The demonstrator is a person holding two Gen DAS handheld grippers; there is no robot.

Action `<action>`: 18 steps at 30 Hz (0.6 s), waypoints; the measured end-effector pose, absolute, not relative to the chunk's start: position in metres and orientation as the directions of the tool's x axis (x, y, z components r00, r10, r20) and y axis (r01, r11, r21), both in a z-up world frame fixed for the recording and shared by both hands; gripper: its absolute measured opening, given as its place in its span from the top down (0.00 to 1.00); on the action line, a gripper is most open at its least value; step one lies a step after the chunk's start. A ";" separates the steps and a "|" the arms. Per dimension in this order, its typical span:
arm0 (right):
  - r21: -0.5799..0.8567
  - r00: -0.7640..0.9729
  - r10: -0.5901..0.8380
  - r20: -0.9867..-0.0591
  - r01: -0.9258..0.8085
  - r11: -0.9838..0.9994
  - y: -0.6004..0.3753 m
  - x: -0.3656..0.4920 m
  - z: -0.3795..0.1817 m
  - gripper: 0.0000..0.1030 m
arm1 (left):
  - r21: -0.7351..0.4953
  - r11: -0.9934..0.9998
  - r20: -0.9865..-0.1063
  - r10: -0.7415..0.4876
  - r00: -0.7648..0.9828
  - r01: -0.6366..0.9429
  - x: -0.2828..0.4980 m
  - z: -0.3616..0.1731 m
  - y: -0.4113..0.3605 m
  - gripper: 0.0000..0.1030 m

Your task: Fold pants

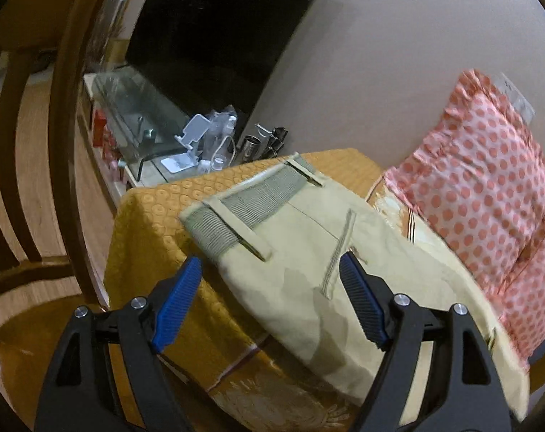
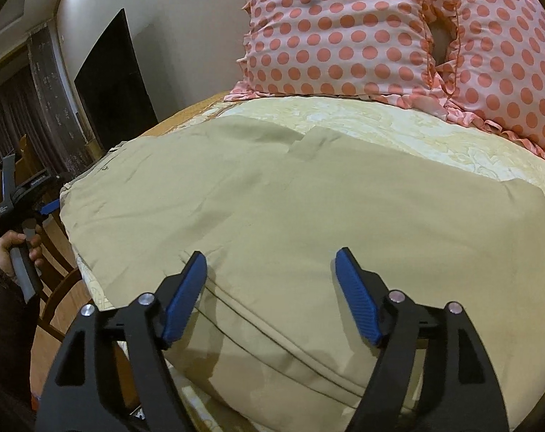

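Beige pants [image 2: 272, 194] lie spread on the bed, folded over lengthwise. Their grey elastic waistband [image 1: 251, 201] with belt loops shows in the left wrist view, near the bed's corner. My left gripper [image 1: 270, 270] is open and empty, hovering just above the waist end of the pants [image 1: 308, 270]. It also shows in the right wrist view [image 2: 38, 201] at the far left, held by a hand. My right gripper [image 2: 270, 262] is open and empty, above the near edge of the pants, where seams and layered edges show.
Two pink polka-dot pillows [image 2: 344, 36] lie at the head of the bed, beyond the pants. A yellow patterned bedspread [image 1: 153, 223] covers the bed. A wooden chair [image 1: 27, 144] stands left of the bed. A glass TV stand [image 1: 139, 115] with small items and a dark TV [image 2: 110, 82] are beyond.
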State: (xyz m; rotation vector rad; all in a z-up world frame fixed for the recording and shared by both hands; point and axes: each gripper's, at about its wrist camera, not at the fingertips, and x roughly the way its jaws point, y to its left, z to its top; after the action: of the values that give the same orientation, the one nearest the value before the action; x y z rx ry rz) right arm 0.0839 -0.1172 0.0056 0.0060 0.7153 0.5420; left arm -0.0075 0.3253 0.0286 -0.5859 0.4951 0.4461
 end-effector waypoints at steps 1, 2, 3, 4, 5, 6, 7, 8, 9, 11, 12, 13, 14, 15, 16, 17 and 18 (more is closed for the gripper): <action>0.185 0.623 0.475 -0.622 -0.472 0.862 -0.118 0.083 0.006 0.27 | -0.400 0.754 -0.554 0.253 0.793 -0.520 -0.005 0.029 0.322 0.23; 0.186 0.622 0.476 -0.622 -0.473 0.861 -0.118 0.084 0.006 0.27 | -0.388 0.764 -0.557 0.252 0.791 -0.516 -0.001 0.029 0.319 0.23; 0.191 0.620 0.480 -0.620 -0.474 0.860 -0.119 0.084 0.005 0.27 | -0.371 0.772 -0.561 0.257 0.787 -0.516 0.003 0.028 0.316 0.23; 0.197 0.620 0.483 -0.618 -0.473 0.859 -0.119 0.084 0.005 0.27 | -0.360 0.777 -0.565 0.259 0.783 -0.517 0.006 0.028 0.315 0.23; 0.200 0.620 0.485 -0.617 -0.472 0.859 -0.119 0.084 0.005 0.27 | -0.352 0.784 -0.571 0.254 0.781 -0.512 0.010 0.028 0.313 0.23; 0.201 0.621 0.485 -0.616 -0.471 0.859 -0.119 0.084 0.005 0.27 | -0.356 0.787 -0.576 0.240 0.782 -0.504 0.012 0.029 0.312 0.23; 0.201 0.622 0.484 -0.615 -0.471 0.859 -0.119 0.084 0.005 0.27 | -0.372 0.786 -0.575 0.222 0.787 -0.493 0.012 0.029 0.311 0.23; 0.200 0.623 0.484 -0.615 -0.470 0.860 -0.118 0.084 0.005 0.27 | -0.410 0.782 -0.569 0.183 0.802 -0.470 0.010 0.029 0.310 0.23; 0.200 0.623 0.483 -0.615 -0.470 0.860 -0.118 0.085 0.005 0.27 | -0.450 0.772 -0.561 0.146 0.815 -0.448 0.007 0.029 0.308 0.23; 0.202 0.623 0.485 -0.613 -0.470 0.859 -0.119 0.084 0.004 0.27 | -0.528 0.746 -0.537 0.077 0.840 -0.406 -0.001 0.028 0.304 0.23; 0.204 0.624 0.486 -0.612 -0.469 0.859 -0.118 0.084 0.004 0.27 | -0.594 0.714 -0.509 0.022 0.861 -0.370 -0.006 0.025 0.302 0.23; 0.207 0.624 0.488 -0.611 -0.470 0.858 -0.119 0.085 0.004 0.27 | -0.642 0.684 -0.488 -0.017 0.873 -0.346 -0.008 0.023 0.302 0.23; 0.208 0.624 0.489 -0.610 -0.469 0.858 -0.118 0.085 0.004 0.27 | -0.668 0.664 -0.476 -0.035 0.879 -0.335 -0.008 0.021 0.302 0.23; 0.208 0.624 0.489 -0.610 -0.470 0.858 -0.118 0.085 0.004 0.27 | -0.692 0.640 -0.467 -0.044 0.883 -0.334 -0.006 0.020 0.306 0.24; 0.207 0.624 0.488 -0.610 -0.469 0.858 -0.118 0.085 0.004 0.26 | -0.696 0.634 -0.467 -0.044 0.883 -0.337 -0.004 0.020 0.308 0.25; 0.207 0.624 0.489 -0.610 -0.470 0.858 -0.118 0.085 0.004 0.26 | -0.707 0.617 -0.469 -0.043 0.882 -0.346 -0.001 0.019 0.315 0.27; 0.209 0.624 0.491 -0.608 -0.471 0.857 -0.118 0.085 0.004 0.26 | -0.719 0.598 -0.468 -0.041 0.883 -0.354 0.002 0.019 0.320 0.28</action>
State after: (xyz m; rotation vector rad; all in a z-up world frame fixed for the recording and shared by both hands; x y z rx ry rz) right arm 0.0848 -0.1184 0.0044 0.0307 0.7065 0.5520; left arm 0.0019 0.3204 0.0185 -0.9193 0.4709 0.1896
